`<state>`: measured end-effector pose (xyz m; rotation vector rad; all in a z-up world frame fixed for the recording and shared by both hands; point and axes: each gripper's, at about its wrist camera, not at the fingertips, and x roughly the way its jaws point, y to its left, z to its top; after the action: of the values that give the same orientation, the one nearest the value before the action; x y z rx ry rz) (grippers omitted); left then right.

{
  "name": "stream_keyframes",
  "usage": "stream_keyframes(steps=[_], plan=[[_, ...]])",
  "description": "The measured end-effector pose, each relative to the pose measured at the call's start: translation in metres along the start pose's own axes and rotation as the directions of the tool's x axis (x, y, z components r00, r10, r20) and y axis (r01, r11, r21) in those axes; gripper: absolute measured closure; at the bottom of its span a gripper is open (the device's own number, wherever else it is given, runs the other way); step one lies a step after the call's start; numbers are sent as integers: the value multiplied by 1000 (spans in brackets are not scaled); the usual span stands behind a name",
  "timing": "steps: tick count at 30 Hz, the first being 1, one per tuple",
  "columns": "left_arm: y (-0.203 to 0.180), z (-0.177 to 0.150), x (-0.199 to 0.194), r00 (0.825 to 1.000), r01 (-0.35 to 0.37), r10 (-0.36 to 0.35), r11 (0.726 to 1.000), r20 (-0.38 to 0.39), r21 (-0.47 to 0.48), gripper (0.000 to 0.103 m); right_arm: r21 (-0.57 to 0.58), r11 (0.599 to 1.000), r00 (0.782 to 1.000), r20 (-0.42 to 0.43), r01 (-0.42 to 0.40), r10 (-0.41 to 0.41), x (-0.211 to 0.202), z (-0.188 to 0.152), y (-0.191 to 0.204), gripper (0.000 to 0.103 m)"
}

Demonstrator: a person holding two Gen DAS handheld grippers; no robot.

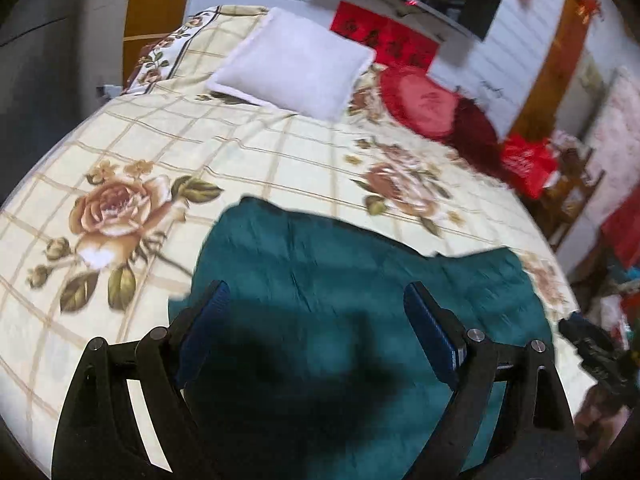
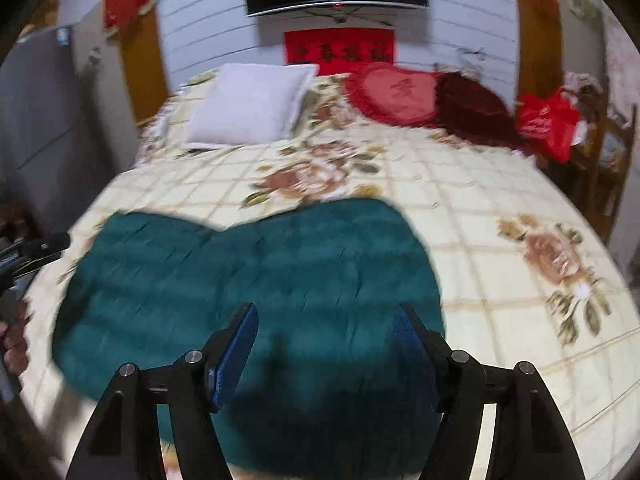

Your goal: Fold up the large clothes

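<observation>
A teal green garment [image 1: 360, 280] lies spread flat on the floral bed cover, near the bed's front edge; in the right wrist view the garment [image 2: 248, 272] fills the lower middle. My left gripper [image 1: 318, 296] hovers above its near part, open, with nothing between its blue pads [image 1: 430, 328]. Over the same cloth my right gripper [image 2: 326, 314] is also open and holds nothing. Shadows of both grippers fall on the near part of the fabric. Both pictures are blurred by motion.
The bed cover [image 1: 260, 160] is cream with a grid and roses. A white pillow [image 1: 292, 64], a red heart cushion [image 1: 424, 100] and a dark red cushion [image 2: 476, 108] lie at the head. A red bag [image 2: 548, 124] sits on a chair at the right. A hand [image 2: 14, 344] shows at the left.
</observation>
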<state>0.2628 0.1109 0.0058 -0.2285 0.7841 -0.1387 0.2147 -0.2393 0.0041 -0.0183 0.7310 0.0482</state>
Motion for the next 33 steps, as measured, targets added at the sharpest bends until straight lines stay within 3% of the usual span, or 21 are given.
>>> stream_keyframes(steps=[4,7,9,11,14,22,25,27,29,31,33], plan=[[3,2,46,989,-126,132,989,-62,82,14,-8,1000,997,-71,-5,5,44,31,0,35],[16,-18,72,983,-150,159,983,-91,102,14,11,1000,983,-185,9,-7,87,34,-9,35],[19,-25,80,982,-151,161,983,-94,104,14,30,999,968,-250,-20,27,115,22,-16,27],[26,-29,84,986,-133,139,989,-87,70,12,-5,1000,976,-218,-17,16,123,12,-15,17],[31,-36,87,989,-124,127,991,-73,40,11,23,999,979,-202,-25,29,130,7,-20,11],[27,-30,94,982,-149,153,988,-111,52,9,9,999,985,-167,-31,32,137,2,-17,8],[21,-22,74,977,-163,172,983,-126,80,9,-19,1000,984,-180,-4,0,127,5,-13,9],[15,-21,44,992,-101,105,993,-65,55,9,-47,999,985,-173,11,-19,110,8,-7,9],[4,-29,6,1000,12,-12,999,2,33,9,-66,998,993,-116,3,-11,81,9,-1,9],[-7,-47,-17,997,83,-83,996,2,44,9,-58,998,998,-56,-21,18,51,6,4,9],[-20,-70,-26,995,98,-97,991,-15,87,9,-45,998,998,-42,-44,43,31,-1,11,9]])
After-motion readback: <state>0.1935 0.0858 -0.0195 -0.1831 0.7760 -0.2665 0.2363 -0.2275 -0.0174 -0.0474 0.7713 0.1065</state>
